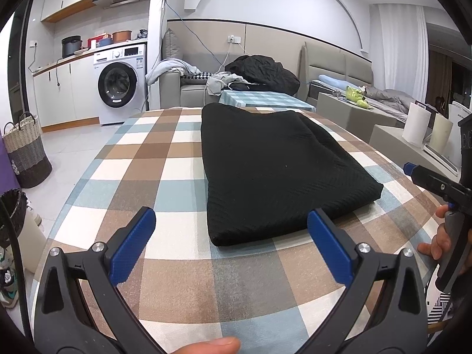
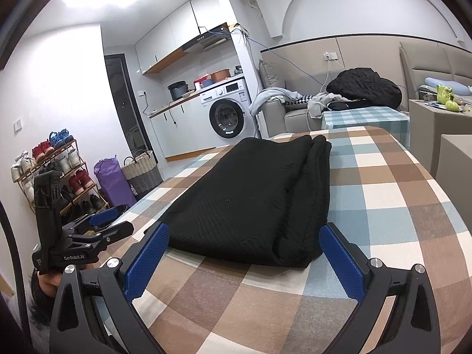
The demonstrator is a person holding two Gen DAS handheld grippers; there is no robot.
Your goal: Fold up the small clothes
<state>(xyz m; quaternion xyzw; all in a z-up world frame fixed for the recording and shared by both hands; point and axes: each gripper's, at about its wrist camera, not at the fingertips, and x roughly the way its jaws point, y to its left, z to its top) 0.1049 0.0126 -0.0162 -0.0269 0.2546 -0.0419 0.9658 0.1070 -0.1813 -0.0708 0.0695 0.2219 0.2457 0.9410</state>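
Lying folded into a long black rectangle, the garment [image 1: 274, 174] rested flat on the checked tablecloth [image 1: 165, 159], its near short edge turned toward both grippers. Showed a doubled fold along its right side in the right wrist view, layers stacked one over the other. Sat alone on the cloth, touching neither tool.

Left gripper [image 1: 231, 246]: released, blue pads [image 1: 132, 247] spread wide, holding nothing, poised just short of the garment's near left corner, the right pad close beside that edge. Seen again from the right wrist camera [image 2: 97, 230] at the table's left rim, gripped by a hand partly hidden beneath it.

Right gripper [image 2: 244, 258]: also released, fingers splayed to either side of the garment's near end, empty. Seen in the left wrist view [image 1: 427, 180] only as a black arm with a blue tip at the right edge of the table, a hand [image 1: 442, 236] wrapped round its handle.

Behind the table: washer [image 1: 121, 84], sofa [image 2: 292, 115] heaped with a dark coat [image 1: 262, 72], woven basket [image 1: 26, 153] on the floor, shoe rack [image 2: 53, 171] by the wall.
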